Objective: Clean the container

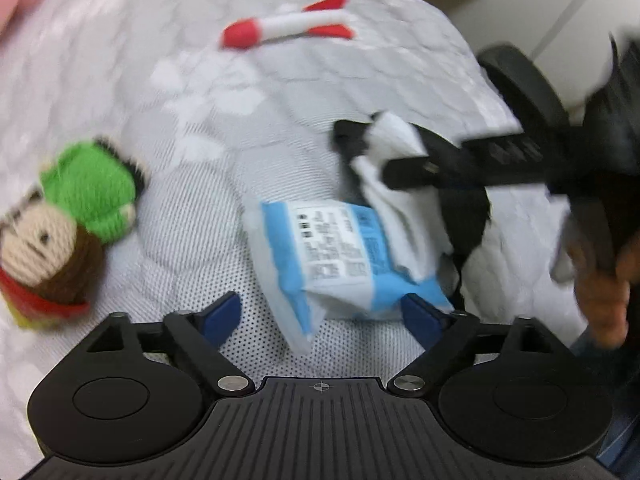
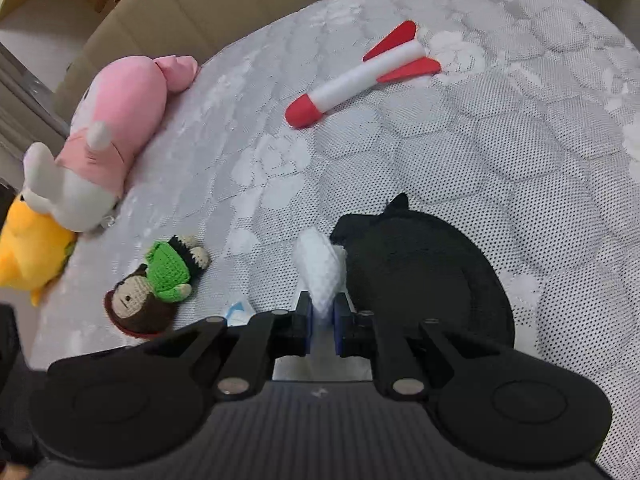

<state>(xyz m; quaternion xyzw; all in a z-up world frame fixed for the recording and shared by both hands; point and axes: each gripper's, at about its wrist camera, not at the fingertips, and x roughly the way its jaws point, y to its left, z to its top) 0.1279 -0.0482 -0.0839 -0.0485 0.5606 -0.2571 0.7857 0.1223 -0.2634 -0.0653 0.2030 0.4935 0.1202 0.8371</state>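
Note:
In the left wrist view a blue and white wipes packet (image 1: 336, 256) lies on the grey quilted bed, between the wide-apart blue pads of my open left gripper (image 1: 322, 314). My right gripper (image 1: 372, 152) comes in from the right, shut on a white wipe (image 1: 394, 132). In the right wrist view that wipe (image 2: 320, 268) sticks up from the shut right gripper (image 2: 322, 316). Just right of it a black round container (image 2: 420, 276) rests on the bed; part of the container (image 1: 464, 216) also shows under the wipe in the left wrist view, its shape blurred.
A red and white toy rocket (image 2: 360, 76) lies farther back. A crochet doll in green (image 2: 160, 280) sits to the left, with pink (image 2: 120, 120) and yellow (image 2: 28, 252) plush toys beyond it. A cardboard box wall (image 2: 200, 8) borders the bed. A person's hand (image 1: 600, 292) holds the right gripper.

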